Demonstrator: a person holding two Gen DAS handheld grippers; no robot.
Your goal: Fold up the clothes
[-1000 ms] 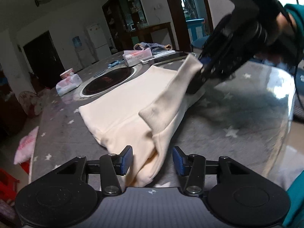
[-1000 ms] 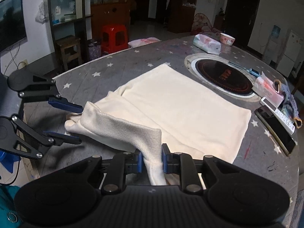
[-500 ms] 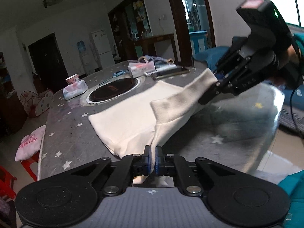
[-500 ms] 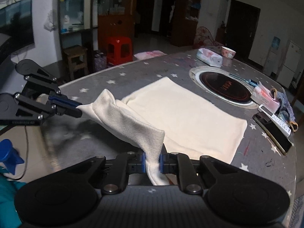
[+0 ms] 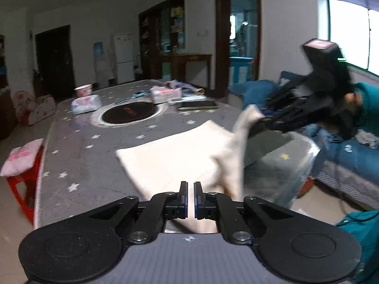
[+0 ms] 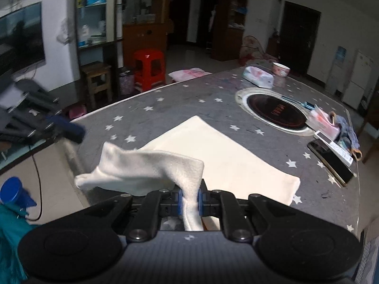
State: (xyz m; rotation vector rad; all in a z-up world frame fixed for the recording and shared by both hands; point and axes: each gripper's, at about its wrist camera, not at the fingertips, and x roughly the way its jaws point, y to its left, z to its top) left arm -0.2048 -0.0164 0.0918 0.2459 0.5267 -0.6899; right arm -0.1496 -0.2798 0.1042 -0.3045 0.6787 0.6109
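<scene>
The cream garment [image 6: 220, 156] lies mostly flat on the grey star-print surface [image 6: 165, 108], near the round black cooktop [image 6: 276, 112] set into it. The right gripper [image 6: 189, 201] has its jaws pinched tight on a strip of the cloth's near edge, which lifts up off the surface and drapes off to the left. The left gripper [image 5: 191, 200] is closed down to a thin slit, and I honestly can't tell if any fabric is in there (the cloth runs underneath the fingers, so the contact is hidden). In the left wrist view the right gripper is a dark motion-blurred lump at the right with a raised corner of cloth at its tips. In the right wrist view the left gripper is smeared at the far left edge, partly cut off. A phone [image 6: 331, 163] and tissue pack [image 6: 259, 77] sit farther out.
</scene>
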